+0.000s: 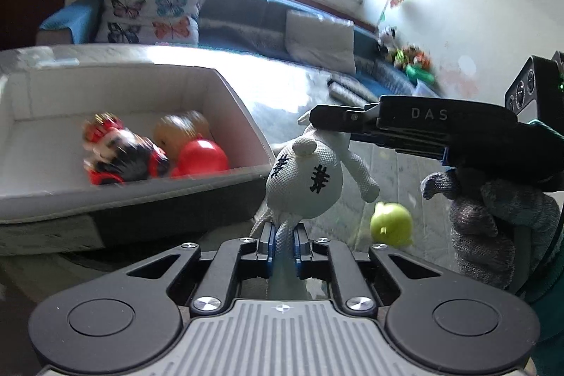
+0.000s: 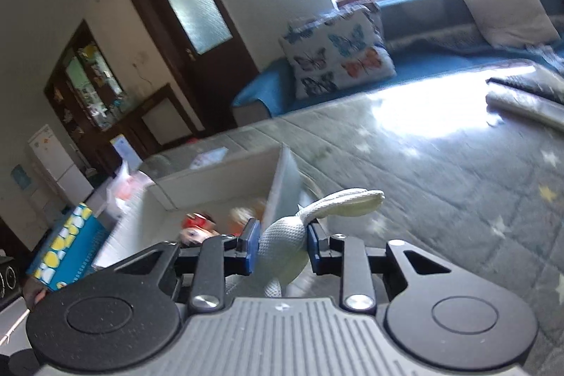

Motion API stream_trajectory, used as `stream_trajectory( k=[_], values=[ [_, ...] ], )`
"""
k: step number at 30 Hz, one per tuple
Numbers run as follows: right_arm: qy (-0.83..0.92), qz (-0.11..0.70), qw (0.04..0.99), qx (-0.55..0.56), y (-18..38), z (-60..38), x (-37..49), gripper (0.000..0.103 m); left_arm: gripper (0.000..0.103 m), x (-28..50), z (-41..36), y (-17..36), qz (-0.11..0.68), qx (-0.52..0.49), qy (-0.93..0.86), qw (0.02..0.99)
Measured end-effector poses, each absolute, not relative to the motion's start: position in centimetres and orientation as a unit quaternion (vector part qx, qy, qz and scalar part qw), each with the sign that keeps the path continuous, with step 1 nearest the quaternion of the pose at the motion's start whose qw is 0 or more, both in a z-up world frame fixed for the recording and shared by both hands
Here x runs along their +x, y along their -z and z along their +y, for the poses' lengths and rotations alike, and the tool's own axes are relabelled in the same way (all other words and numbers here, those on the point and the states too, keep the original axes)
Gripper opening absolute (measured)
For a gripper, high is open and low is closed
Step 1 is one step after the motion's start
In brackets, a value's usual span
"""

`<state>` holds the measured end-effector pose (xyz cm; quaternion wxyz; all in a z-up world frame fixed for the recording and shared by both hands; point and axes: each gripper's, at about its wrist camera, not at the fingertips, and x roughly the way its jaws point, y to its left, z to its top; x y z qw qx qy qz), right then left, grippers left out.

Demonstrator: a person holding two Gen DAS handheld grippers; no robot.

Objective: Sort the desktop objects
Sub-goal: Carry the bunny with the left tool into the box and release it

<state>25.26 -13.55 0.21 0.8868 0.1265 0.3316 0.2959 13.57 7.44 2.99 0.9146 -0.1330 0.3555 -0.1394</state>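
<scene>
Gripping the white plush toy in both my left gripper and right gripper, just right of the box, I judge the next move is carrying it left over the rim.

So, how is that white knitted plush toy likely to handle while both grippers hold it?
The white plush toy probably handles floppy: its limbs dangle loosely while the left gripper pinches one thin limb and the right gripper squeezes another part. It is likely light, hanging above the table from these small pinches. Its knit weave looks grippy rather than slippery.
</scene>
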Motion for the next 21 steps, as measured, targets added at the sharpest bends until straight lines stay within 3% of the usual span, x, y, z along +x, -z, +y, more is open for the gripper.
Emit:
stream_trajectory(
  k=[11, 21],
  values=[
    [-0.348, 0.309, 0.877, 0.123, -2.6, -4.9, 27.9, 0.027, 0.012, 13.8, 15.1, -6.4, 0.315, -0.153, 0.053, 0.935],
    [-0.360, 0.356, 0.853, 0.126, -0.3, 2.3, 32.4, 0.027, 0.012, 16.8, 21.1, -5.1, 0.328, -0.187, -0.011, 0.926]
  ],
)
